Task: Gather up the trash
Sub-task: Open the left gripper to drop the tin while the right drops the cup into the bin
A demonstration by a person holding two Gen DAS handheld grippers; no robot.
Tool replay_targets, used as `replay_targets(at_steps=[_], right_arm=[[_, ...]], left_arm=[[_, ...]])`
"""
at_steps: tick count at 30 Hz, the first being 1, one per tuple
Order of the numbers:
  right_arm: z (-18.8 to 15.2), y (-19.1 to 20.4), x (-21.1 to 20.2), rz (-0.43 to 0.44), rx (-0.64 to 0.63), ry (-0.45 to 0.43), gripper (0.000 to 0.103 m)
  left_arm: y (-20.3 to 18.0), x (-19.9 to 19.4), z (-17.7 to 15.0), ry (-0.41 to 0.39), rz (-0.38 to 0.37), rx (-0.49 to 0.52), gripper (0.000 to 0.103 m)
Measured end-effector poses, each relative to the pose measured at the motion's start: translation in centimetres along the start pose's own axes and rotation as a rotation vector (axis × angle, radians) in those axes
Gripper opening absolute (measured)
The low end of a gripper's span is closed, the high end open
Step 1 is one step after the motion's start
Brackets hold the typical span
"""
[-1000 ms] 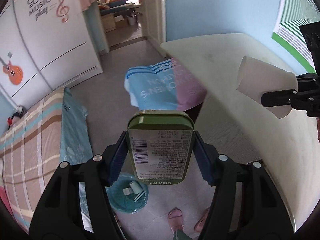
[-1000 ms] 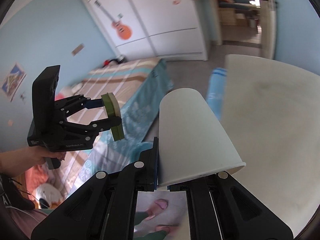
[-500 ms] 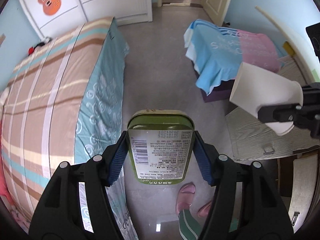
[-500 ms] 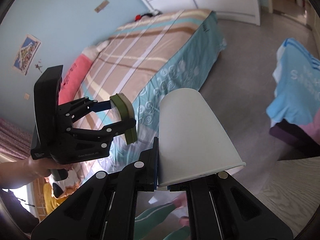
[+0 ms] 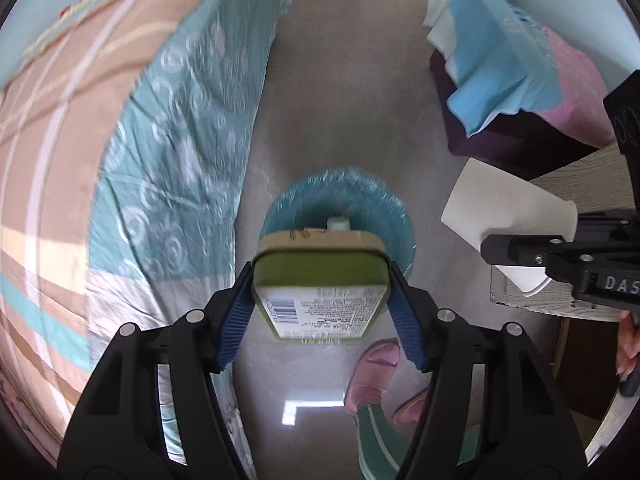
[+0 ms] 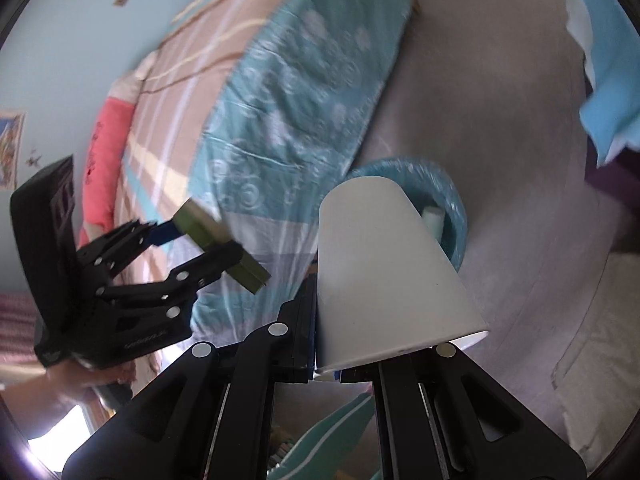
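My left gripper (image 5: pixel 320 292) is shut on a green tin (image 5: pixel 320 296) with a barcode label, held in the air above a blue-lined trash bin (image 5: pixel 380 204) on the floor. The tin also shows in the right wrist view (image 6: pixel 224 248). My right gripper (image 6: pixel 326 368) is shut on a white paper cup (image 6: pixel 384 280), pinching its rim; the cup lies tilted, base forward. The cup shows in the left wrist view (image 5: pixel 504 216) to the right of the bin. The bin (image 6: pixel 452 208) lies just behind the cup and holds some pale trash (image 6: pixel 434 216).
A bed with a teal and striped cover (image 5: pixel 120 140) runs along the left. A stool draped in blue and pink cloth (image 5: pixel 520 64) stands at the right, beside a wooden desk edge (image 5: pixel 560 308). The person's pink slippers (image 5: pixel 372 376) are on the grey floor below.
Both grippers have tilted further down toward the floor. The trash bin has come into view under the tin and behind the cup. Both still hold their objects.
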State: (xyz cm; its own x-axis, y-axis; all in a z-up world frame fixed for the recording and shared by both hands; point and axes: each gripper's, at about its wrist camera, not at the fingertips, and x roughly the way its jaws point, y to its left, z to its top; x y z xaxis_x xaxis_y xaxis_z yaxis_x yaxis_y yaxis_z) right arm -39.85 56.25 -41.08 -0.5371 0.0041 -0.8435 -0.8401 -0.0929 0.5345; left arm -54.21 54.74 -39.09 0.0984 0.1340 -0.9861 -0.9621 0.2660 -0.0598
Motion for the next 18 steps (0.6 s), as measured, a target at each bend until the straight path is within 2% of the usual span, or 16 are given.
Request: replay_targets(at_steps=[3, 9, 12, 14, 15, 16, 18], right_arm=[[-0.2, -2.4, 4.3, 0.006, 0.076, 0.04, 0.007], [-0.2, -5.8, 9.9, 0.018, 0.188, 0.091, 0.007], [0.2, -7.4, 12.6, 0.021, 0.242, 0.099, 0.011], [0.3, -8.1, 13.7, 0.044, 0.269, 0.109, 0.025], [0.4, -8.2, 14.1, 0.039, 0.273, 0.117, 0.045], [0.4, -8.3, 14.3, 0.03, 0.278, 0.12, 0.051], [0.3, -8.5, 14.1, 0.035, 0.282, 0.111, 0.051]], left_arm=[[0.2, 3.6, -0.5, 0.037, -0.002, -0.003, 0.061], [1.0, 9.4, -0.5, 0.087, -0.021, -0.035, 0.061], [1.5, 11.7, -0.5, 0.111, -0.021, -0.05, 0.061], [1.6, 12.7, -0.5, 0.13, -0.013, -0.042, 0.061], [1.6, 13.2, -0.4, 0.141, -0.004, -0.038, 0.061], [1.7, 13.5, -0.4, 0.149, 0.003, -0.039, 0.061], [1.6, 13.7, -0.3, 0.157, 0.02, -0.038, 0.07]])
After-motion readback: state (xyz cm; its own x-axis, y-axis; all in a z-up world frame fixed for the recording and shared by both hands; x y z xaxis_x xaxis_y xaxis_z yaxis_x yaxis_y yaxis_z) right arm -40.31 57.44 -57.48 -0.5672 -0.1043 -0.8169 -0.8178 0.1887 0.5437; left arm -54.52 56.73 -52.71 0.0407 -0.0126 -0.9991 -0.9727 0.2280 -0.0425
